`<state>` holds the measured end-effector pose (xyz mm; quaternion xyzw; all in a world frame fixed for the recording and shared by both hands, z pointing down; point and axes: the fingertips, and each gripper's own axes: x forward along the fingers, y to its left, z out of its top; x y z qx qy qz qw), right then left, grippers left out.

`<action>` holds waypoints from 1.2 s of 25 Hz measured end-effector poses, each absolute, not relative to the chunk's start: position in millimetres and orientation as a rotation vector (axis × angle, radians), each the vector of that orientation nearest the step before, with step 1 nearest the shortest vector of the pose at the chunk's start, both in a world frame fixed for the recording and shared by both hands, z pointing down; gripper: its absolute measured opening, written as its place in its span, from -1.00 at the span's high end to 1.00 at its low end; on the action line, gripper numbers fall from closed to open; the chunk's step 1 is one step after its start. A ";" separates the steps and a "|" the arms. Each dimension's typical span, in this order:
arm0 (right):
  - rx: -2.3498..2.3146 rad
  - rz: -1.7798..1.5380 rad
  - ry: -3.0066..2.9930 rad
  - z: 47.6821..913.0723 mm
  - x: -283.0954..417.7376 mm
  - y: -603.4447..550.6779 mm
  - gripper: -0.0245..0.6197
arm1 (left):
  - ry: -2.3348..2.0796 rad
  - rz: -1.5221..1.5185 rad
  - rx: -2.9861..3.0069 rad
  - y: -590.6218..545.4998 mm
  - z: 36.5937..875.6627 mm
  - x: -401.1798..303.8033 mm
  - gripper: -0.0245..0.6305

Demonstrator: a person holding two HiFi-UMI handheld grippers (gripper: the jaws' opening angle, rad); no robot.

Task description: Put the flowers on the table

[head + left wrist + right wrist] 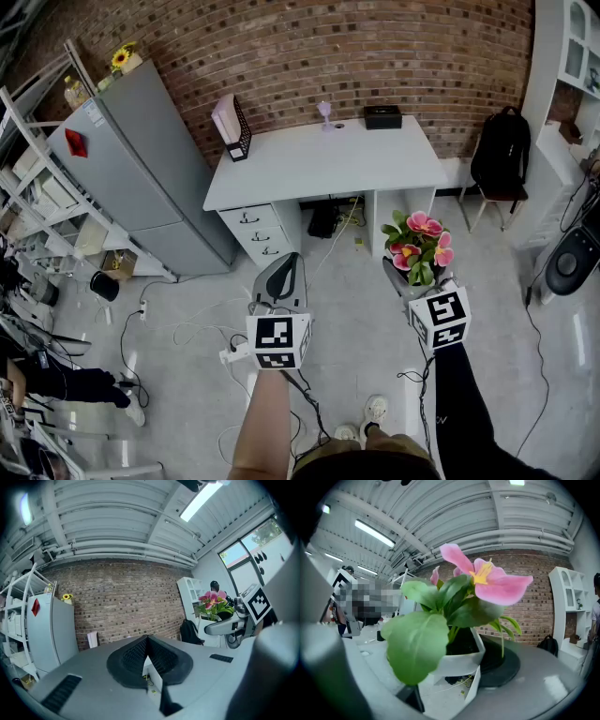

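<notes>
- The right gripper [417, 279] has its fingers [506, 663] pinching the white pot [457, 660] of the flowers [487, 578]. The pot sits squarely between them, one pad on each side.
- The pot is upright and held off the floor [187, 328]. Pink blooms and broad green leaves rise above the fingers and spill over toward the camera (one large leaf hides most of the near-left finger).
- The left gripper [281, 277] is empty, and its fingers [131, 660] are pressed together, pad against pad, with nothing in the seam.
- In the left gripper view, the flowers and the right gripper show off to the right of the closed fingers, near but not touching.
- The white bench [319, 164] stands ahead of both sets of fingers, against the brick wall [356, 47] and well apart from the flowers.
- On the bench are a black box [382, 116] at the far right, a small lilac lamp [325, 112] just left of it, and a black holder [239, 131] at the far left (something pale pink stands in it).
- A grey fridge [141, 178] stands beyond and to the left of the left fingers, and a black backpack [500, 150] sits beyond and to the right of the right ones.
</notes>
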<state>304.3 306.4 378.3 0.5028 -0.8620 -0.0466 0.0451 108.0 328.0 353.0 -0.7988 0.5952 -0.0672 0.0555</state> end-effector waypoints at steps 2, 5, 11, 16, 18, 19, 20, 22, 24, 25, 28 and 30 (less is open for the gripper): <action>1.550 -0.097 -2.645 379.4 295.9 329.8 -0.14 | 1.809 -0.209 -2.414 350.7 351.3 97.1 0.90; 1.578 -0.061 -2.642 380.6 288.5 361.6 -0.14 | 1.794 -0.214 -2.407 380.4 350.4 86.9 0.90; 1.573 -0.092 -2.634 376.6 272.6 393.2 -0.14 | 1.736 -0.188 -2.414 406.7 344.1 80.5 0.90; 1.588 -0.089 -2.650 376.8 279.7 373.0 -0.14 | 1.775 -0.155 -2.415 389.3 346.8 81.9 0.90; 1.584 -0.094 -2.659 376.2 280.2 357.5 -0.14 | 1.793 -0.158 -2.411 375.4 349.7 80.7 0.90; 1.580 -0.096 -2.662 376.1 280.3 348.6 -0.14 | 1.801 -0.161 -2.407 367.2 350.5 79.8 0.90; 1.577 -0.094 -2.665 376.4 280.8 338.9 -0.14 | 1.809 -0.163 -2.402 358.6 350.7 79.0 0.90; 1.568 -0.086 -2.669 377.7 282.0 316.6 -0.14 | 1.822 -0.167 -2.389 339.4 348.9 77.5 0.90; 1.553 -0.080 -2.677 378.7 281.9 292.9 -0.14 | 1.835 -0.164 -2.378 319.2 345.7 76.5 0.90; 1.542 -0.080 -2.684 379.5 280.8 281.9 -0.14 | 1.839 -0.161 -2.373 309.4 344.7 76.0 0.90; 1.507 -0.081 -2.703 384.0 275.5 252.2 -0.14 | 1.850 -0.147 -2.353 283.1 339.7 75.6 0.90; 1.483 -0.073 -2.715 386.4 271.6 235.0 -0.14 | 1.861 -0.141 -2.341 267.7 337.4 75.2 0.90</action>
